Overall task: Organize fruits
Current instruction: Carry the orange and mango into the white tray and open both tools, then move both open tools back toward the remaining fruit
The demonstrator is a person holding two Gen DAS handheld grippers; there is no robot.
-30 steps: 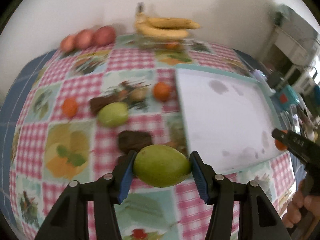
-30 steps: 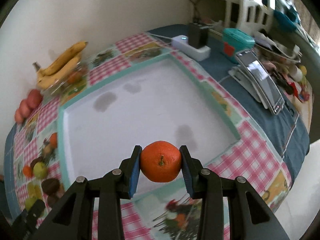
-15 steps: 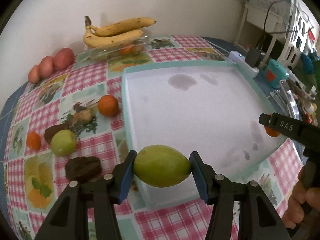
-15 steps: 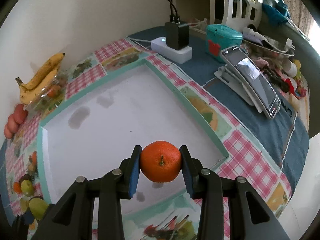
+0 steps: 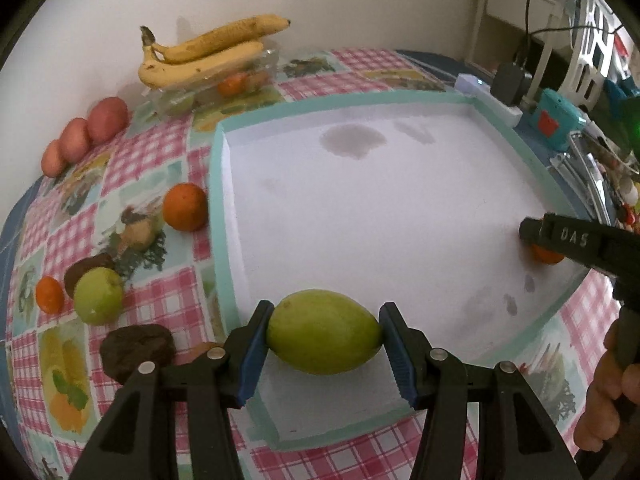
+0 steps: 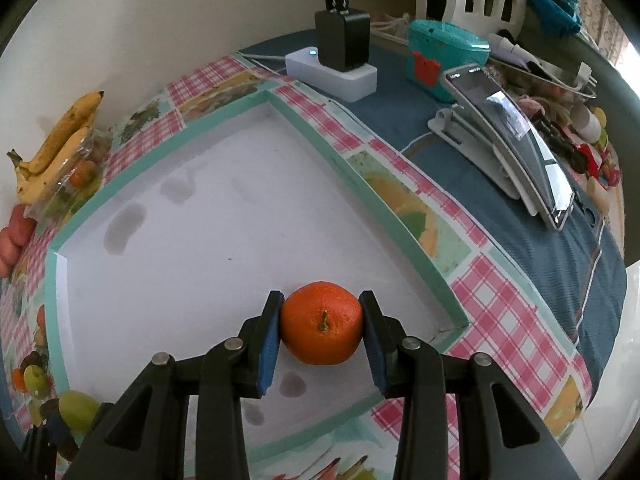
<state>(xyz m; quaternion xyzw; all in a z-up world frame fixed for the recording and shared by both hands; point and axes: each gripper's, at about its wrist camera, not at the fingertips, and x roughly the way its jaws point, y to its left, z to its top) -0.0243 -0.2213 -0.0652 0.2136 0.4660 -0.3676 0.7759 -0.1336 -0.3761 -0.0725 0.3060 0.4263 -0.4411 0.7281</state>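
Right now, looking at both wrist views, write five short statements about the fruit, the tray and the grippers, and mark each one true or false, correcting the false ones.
1. The left gripper holds a green fruit between its pads. True.
2. The right gripper is empty. False: it is shut on an orange.
3. The white tray already has several fruits lying in it. False: its floor shows only stains; the two fruits over it are held in the grippers.
4. The bananas lie on top of a clear container by the wall. True.
5. A phone stands propped inside the tray. False: it stands outside the tray, on the blue cloth.
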